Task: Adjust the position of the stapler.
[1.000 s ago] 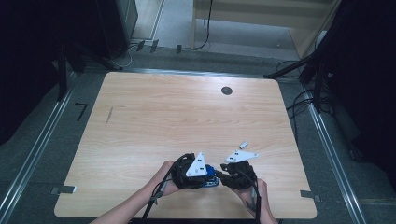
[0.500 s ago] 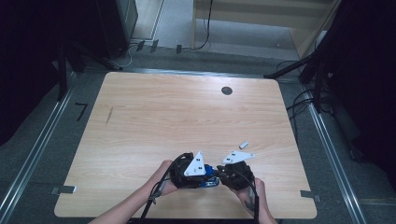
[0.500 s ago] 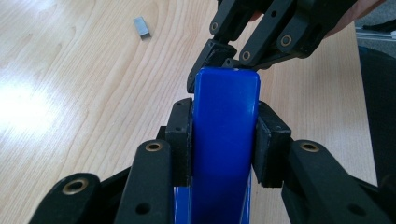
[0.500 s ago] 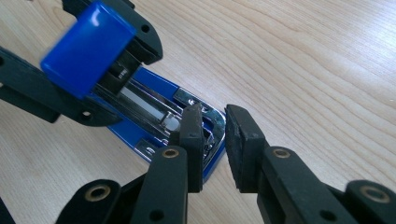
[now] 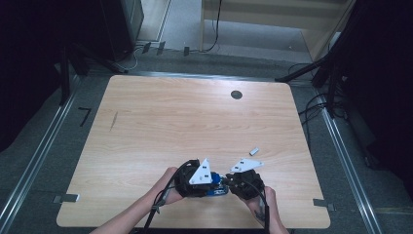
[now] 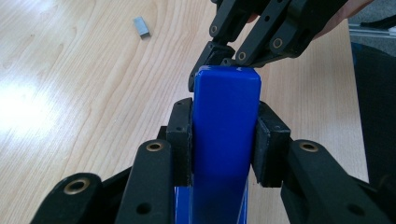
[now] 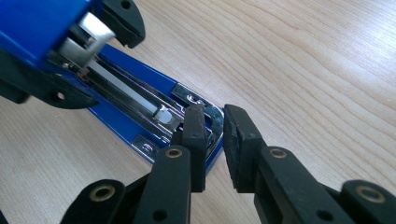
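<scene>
Stapler [image 5: 215, 186] sits near the desk [image 5: 195, 117] front edge in the high view, between both tongs, wide bare desk behind, a loose staple strip [image 5: 253, 151] off to the right. Left gripper view: left tongs [image 6: 223, 140] clamp the blue top arm; a twist could slip it. Right gripper view: right tongs [image 7: 214, 122], just been closing, nearly shut at the base's tip [image 7: 205, 116], a clear grip not visible; may skid off metal.

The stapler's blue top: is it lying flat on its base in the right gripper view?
No, the blue top is lifted off the base, so the metal staple channel lies open.
</scene>
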Demonstrator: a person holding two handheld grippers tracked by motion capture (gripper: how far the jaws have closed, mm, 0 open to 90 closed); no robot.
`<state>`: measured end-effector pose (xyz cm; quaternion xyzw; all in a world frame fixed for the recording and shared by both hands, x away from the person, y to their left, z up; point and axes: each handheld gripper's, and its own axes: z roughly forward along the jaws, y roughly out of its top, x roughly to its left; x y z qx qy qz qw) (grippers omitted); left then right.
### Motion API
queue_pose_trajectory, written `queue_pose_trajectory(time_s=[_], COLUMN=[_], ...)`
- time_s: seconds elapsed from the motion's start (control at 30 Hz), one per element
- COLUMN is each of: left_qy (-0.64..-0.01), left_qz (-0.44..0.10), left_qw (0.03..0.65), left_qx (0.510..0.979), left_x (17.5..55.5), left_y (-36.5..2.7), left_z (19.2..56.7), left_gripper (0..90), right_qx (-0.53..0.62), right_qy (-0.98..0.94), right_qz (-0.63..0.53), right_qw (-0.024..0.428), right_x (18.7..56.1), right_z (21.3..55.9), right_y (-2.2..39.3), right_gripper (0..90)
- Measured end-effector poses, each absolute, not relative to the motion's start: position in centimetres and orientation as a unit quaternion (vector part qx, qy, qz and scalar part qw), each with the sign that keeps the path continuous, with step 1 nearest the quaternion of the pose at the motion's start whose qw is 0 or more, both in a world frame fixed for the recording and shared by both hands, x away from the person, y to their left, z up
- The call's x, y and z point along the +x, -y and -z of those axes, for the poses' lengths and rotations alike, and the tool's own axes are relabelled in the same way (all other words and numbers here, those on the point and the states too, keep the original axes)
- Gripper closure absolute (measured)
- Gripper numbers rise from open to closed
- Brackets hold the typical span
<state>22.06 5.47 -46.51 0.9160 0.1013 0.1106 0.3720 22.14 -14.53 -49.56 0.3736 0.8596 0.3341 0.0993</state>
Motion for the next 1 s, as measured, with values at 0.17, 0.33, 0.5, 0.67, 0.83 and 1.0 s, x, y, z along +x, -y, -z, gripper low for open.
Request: queue_pose_trajectory(time_s=[0.17,0.33,0.5,0.67,0.83,1.0], left_qy=[-0.096,-0.097,-0.095,-0.094,-0.096,-0.098], left_qz=[-0.113,-0.112,-0.110,-0.111,-0.110,-0.116], left_qw=[0.370,0.370,0.368,0.371,0.378,0.386], left_qx=[0.917,0.917,0.918,0.917,0.914,0.910], left_x=[21.8,21.7,21.6,21.4,21.3,21.0], left_y=[-5.7,-5.9,-6.5,-6.9,-7.6,-8.4], left_z=[46.3,46.1,45.8,45.7,45.6,45.5], left_gripper=[66.1,66.1,66.3,66.4,66.5,66.6], right_qx=[0.375,0.372,0.372,0.370,0.371,0.373], right_qy=[-0.861,-0.863,-0.863,-0.864,-0.863,-0.862], right_qz=[-0.330,-0.325,-0.323,-0.323,-0.326,-0.328], right_qw=[0.100,0.105,0.108,0.109,0.107,0.106], right_x=[22.1,22.0,21.9,21.9,21.9,21.9], right_z=[49.8,49.8,49.9,50.0,50.0,50.0], right_y=[14.4,14.3,14.2,14.2,14.2,14.2], right_gripper=[81.6,82.3,83.1,83.7,83.7,83.7])
